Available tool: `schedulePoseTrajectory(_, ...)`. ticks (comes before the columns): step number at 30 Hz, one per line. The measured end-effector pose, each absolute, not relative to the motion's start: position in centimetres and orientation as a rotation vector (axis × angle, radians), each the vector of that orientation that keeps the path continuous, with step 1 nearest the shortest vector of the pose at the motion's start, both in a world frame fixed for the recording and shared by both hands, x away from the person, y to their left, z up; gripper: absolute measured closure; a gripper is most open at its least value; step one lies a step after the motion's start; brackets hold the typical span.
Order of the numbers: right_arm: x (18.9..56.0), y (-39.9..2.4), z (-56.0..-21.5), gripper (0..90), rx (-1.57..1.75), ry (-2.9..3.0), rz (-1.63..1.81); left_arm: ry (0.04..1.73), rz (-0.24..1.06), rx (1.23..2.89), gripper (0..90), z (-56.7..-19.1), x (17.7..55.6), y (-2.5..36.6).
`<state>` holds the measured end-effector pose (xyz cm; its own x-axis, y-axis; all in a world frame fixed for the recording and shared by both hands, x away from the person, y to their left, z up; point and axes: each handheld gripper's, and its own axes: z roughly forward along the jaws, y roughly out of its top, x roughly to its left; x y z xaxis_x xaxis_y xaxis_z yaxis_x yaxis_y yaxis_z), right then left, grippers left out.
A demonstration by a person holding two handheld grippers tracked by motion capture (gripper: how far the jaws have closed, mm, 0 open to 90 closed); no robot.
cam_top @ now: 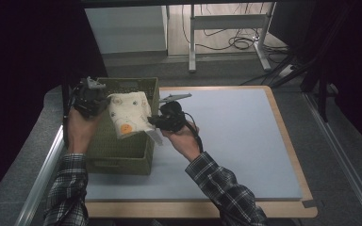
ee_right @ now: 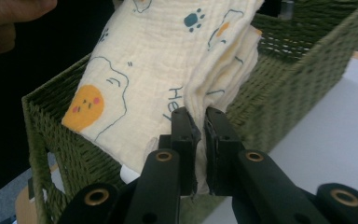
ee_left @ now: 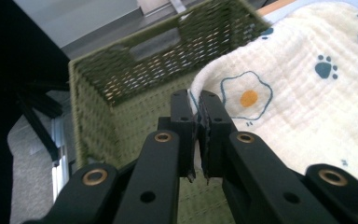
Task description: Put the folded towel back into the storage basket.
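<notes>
A folded cream cloth (cam_top: 128, 115) printed with fried eggs and paw prints hangs over a green woven basket (cam_top: 122, 153) at the table's left. My left gripper (cam_top: 104, 102) is shut on the cloth's left edge; in the left gripper view its jaws (ee_left: 199, 109) pinch the cloth (ee_left: 307, 93) above the basket (ee_left: 121, 79). My right gripper (cam_top: 152, 121) is shut on the cloth's right edge. Seen in the right gripper view, its jaws (ee_right: 199, 122) clamp the folded layers of the cloth (ee_right: 168, 65) over the basket's rim (ee_right: 303, 65).
The pale blue mat (cam_top: 235, 141) spreads to the right of the basket on the wooden table (cam_top: 283, 209). A metal rail (cam_top: 42, 179) runs along the left side. Desk legs and cables (cam_top: 235, 42) lie on the floor beyond.
</notes>
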<state>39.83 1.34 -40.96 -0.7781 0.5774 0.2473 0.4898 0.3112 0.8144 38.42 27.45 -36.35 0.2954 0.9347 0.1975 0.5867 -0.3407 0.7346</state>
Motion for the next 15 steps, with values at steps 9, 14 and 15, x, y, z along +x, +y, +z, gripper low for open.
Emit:
schedulePoseTrajectory(9, 39.5, 5.8, -42.0, 83.2, 0.953, 2.511, 1.414, 1.396, 0.868, 2.054, 85.9, -37.6, 39.2, 29.4)
schedulePoseTrajectory(14, 39.8, 7.6, -42.5, 83.2, 0.968, 2.532, 1.384, 1.413, 0.868, 2.087, 85.9, -38.6, 40.2, 30.0)
schedulePoseTrajectory(15, 39.9, 7.9, -42.6, 83.2, 0.973, 2.537, 1.376, 1.416, 0.870, 2.096, 85.8, -38.8, 40.4, 30.1)
